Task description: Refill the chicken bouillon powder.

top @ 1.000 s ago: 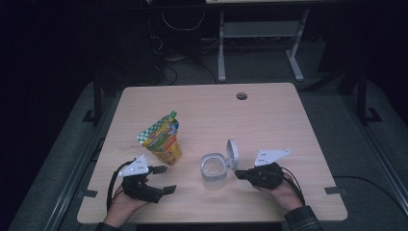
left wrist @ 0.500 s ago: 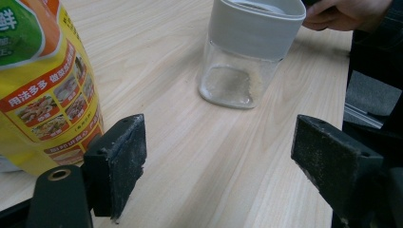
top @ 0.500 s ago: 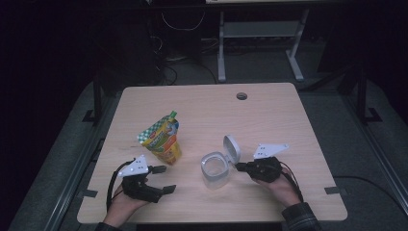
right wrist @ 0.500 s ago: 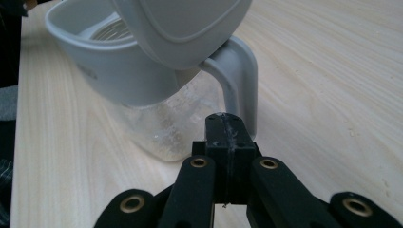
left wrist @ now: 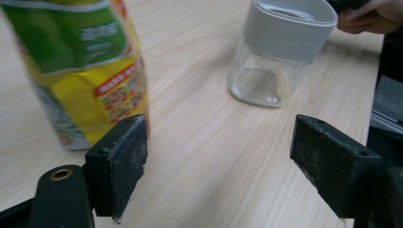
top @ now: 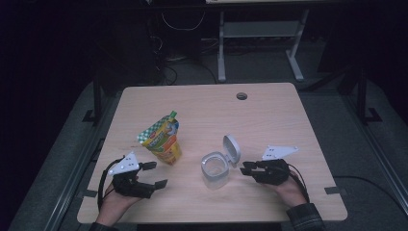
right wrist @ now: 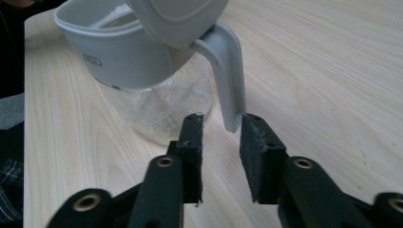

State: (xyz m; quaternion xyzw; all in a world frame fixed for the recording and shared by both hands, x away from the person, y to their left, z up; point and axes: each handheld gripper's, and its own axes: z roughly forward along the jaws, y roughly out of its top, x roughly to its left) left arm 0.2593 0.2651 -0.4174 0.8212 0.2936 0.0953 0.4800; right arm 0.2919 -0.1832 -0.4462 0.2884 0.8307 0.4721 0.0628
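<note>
Beside the jar [top: 214, 169], right tongs [top: 246, 168] have just been spreading off the lid tab [right wrist: 228, 80]; the raised lid may drop. Left tongs [top: 155, 174] stand spread, empty.

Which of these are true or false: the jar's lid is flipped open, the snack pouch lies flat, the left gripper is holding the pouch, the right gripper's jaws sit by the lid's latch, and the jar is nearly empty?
1. The jar has its lid flipped open. True.
2. The snack pouch lies flat. False: it stands upright on the table.
3. The left gripper holds the pouch. False: its jaws stand wide open, clear of the pouch.
4. The right gripper has its jaws beside the lid's latch. True: they have just been opening, and the latch tip hangs at the gap.
5. The jar is nearly empty. True.
</note>
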